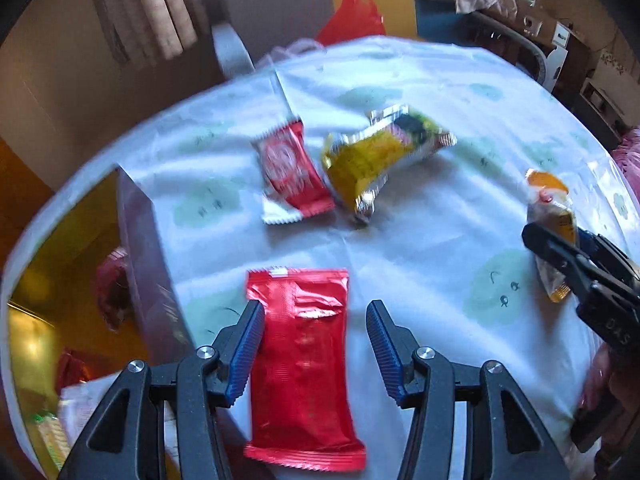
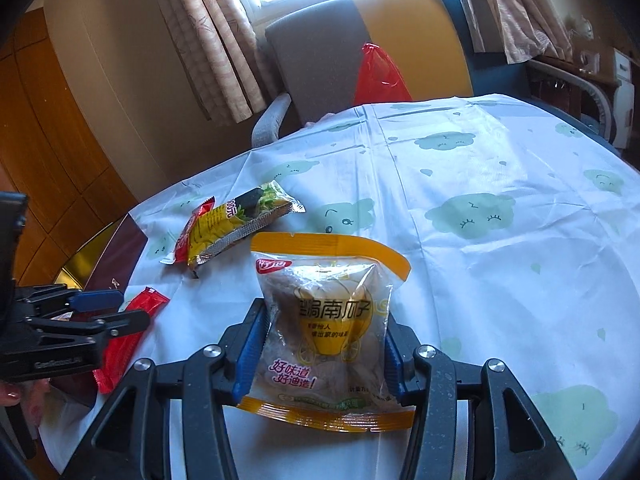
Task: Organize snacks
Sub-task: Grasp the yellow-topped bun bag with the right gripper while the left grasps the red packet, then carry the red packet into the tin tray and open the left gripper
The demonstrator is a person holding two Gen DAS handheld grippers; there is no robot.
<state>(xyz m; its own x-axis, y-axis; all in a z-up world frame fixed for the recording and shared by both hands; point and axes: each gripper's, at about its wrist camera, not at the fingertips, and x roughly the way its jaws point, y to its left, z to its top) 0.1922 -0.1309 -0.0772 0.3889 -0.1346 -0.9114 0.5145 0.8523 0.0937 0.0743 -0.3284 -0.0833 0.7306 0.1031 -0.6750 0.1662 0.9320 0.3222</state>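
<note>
At the left edge of the table [image 1: 440, 92], which is covered by a white cloth printed with green clouds, an open box [image 1: 148, 264] with a gold interior is seen, with some wrapped snacks lying inside it. Just right of the box, a red snack packet [image 1: 302, 368] lies flat on the cloth with its long axis running along the left gripper [image 1: 316, 354], one short end toward the camera and the other pointing away. The left jaws are spread wide on either side of this packet: the left pad is touching or almost touching its edge, the right pad stands clear, and nothing is gripped. Farther back, a red-and-white packet [image 1: 290, 172] lies beside a yellow packet [image 1: 372, 160] with silver ends, whose long axis is slanted up toward the right. Farther right, a clear bag with orange bands [image 2: 326, 324], printed with Chinese characters, is clamped between the jaws of the right gripper [image 2: 320, 354], its long axis pointing away from the camera and its top band farthest out. A red plastic bag [image 2: 378, 76] is seen beyond the table's far edge, against a chair.
</note>
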